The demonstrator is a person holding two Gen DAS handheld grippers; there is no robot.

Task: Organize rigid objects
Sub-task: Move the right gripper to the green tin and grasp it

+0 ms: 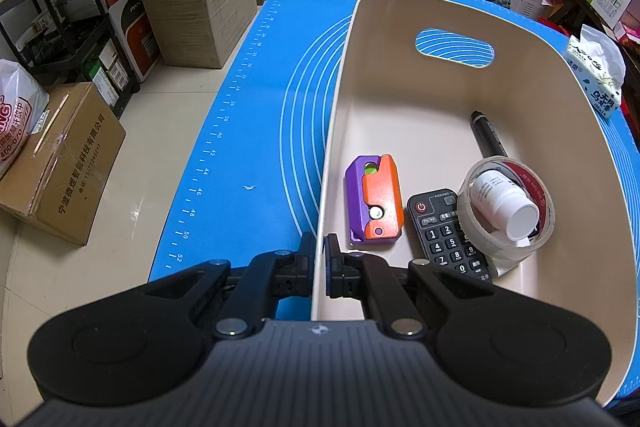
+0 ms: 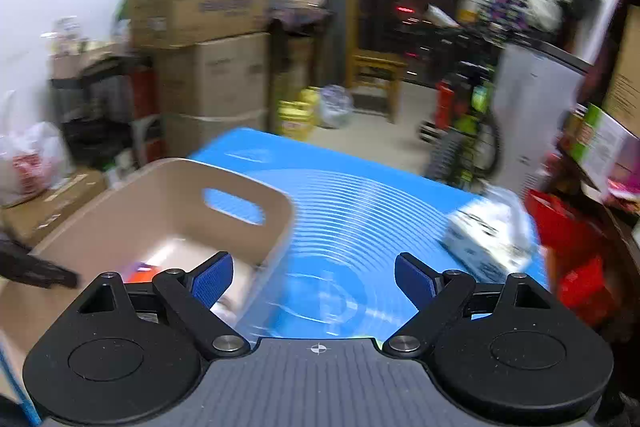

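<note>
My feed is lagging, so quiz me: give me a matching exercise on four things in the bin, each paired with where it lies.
Things:
1. white bottle
2. black marker
3. remote control
4. purple and orange toy

Places:
A. by the bin's left wall
B. inside the tape roll
C. furthest toward the bin's handle wall
D. between the toy and the tape roll

Pairs: 1-B, 2-C, 3-D, 4-A. The left gripper is shut on the beige bin wall.
</note>
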